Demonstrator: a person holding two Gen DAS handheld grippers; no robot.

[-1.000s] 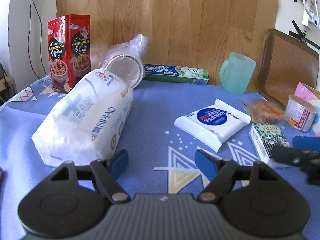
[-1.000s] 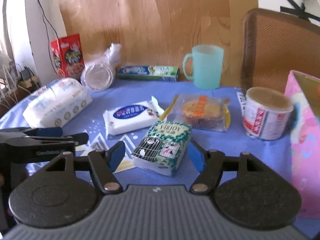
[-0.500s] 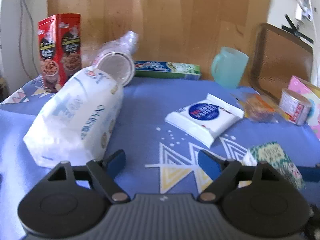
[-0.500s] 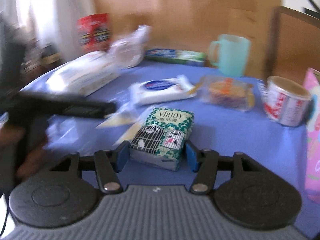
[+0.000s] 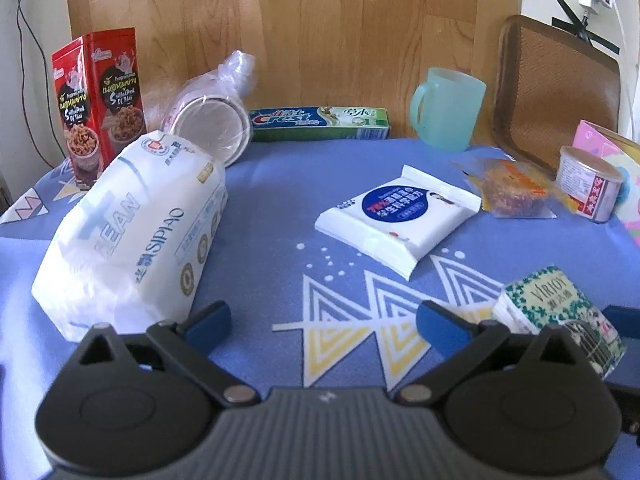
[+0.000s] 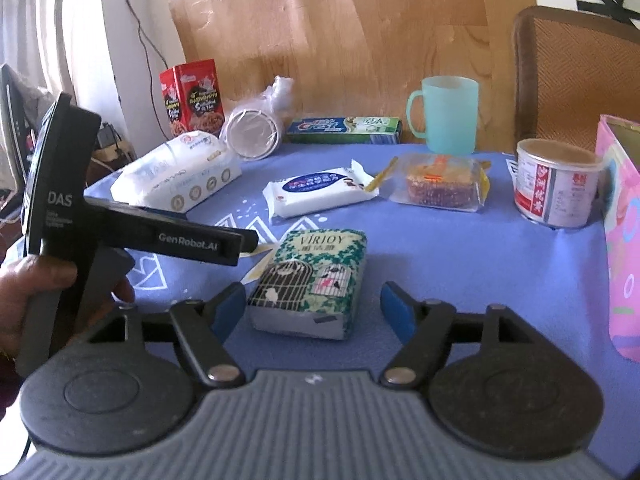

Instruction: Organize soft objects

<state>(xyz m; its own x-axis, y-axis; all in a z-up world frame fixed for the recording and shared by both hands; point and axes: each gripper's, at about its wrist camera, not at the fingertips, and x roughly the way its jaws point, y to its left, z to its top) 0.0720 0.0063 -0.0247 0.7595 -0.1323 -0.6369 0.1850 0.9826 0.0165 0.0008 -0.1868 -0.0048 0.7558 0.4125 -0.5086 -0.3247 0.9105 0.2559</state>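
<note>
On the blue tablecloth (image 5: 272,208) lie three soft packs. A big white tissue bag (image 5: 132,232) rests at the left and a flat white wipes pack (image 5: 400,216) in the middle. A small green tissue pack (image 6: 308,280) lies between the jaws of my right gripper (image 6: 312,308). Those jaws are opening; the right pad stands clear of the pack, the left pad sits close by its edge. My left gripper (image 5: 322,326) is opening wide with only cloth between its pads. The green pack (image 5: 560,312) lies just to its right, the tissue bag just to its left.
Along the back stand a red snack tin (image 5: 100,100), bagged paper cups (image 5: 212,120), a toothpaste box (image 5: 320,122) and a teal mug (image 5: 448,112). A wrapped cake (image 6: 436,184), a can (image 6: 556,182) and a pink bag (image 6: 620,232) sit right. A hand (image 6: 24,292) holds the left gripper.
The right jaws closed on the green pack half a second ago and have now let go of it. The left jaws have spread much wider. The green pack now lies nearer the left gripper.
</note>
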